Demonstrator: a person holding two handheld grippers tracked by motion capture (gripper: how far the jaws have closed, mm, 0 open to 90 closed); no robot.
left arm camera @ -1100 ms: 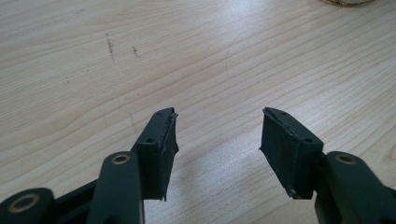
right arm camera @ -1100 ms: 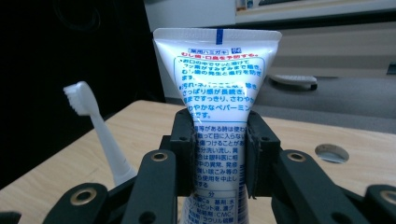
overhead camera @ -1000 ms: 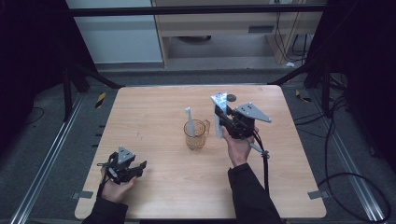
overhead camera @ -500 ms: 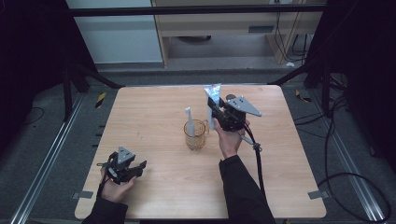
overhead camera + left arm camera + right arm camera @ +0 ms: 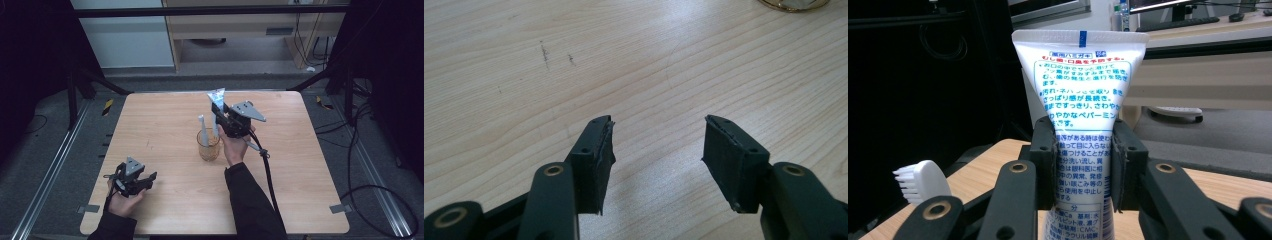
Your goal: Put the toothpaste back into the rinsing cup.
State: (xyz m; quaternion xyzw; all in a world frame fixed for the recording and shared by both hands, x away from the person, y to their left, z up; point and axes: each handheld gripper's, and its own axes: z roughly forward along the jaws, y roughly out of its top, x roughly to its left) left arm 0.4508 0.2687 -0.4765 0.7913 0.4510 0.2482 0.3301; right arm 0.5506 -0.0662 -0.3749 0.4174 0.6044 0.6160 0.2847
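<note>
My right gripper [image 5: 216, 119] is shut on a white toothpaste tube [image 5: 1082, 100], which it holds upright with the crimped end up, above the amber glass cup [image 5: 208, 145] at the table's middle. In the high view the toothpaste tube [image 5: 216, 102] sits right over the cup's far rim. A white toothbrush [image 5: 202, 125] stands in the cup, and its bristled head [image 5: 918, 182] shows at the lower left of the right gripper view. My left gripper [image 5: 147, 177] rests low at the table's front left, open, with bare wood between its jaws [image 5: 656, 145].
The wooden table [image 5: 150, 120] has free room left and right of the cup. A black cable [image 5: 267, 172] trails from the right gripper toward the front edge. A shelf unit [image 5: 240, 25] and cables stand beyond the far edge.
My right gripper has carried the toothpaste tube leftward, from right of the cup to directly above it. The left gripper has stayed still.
</note>
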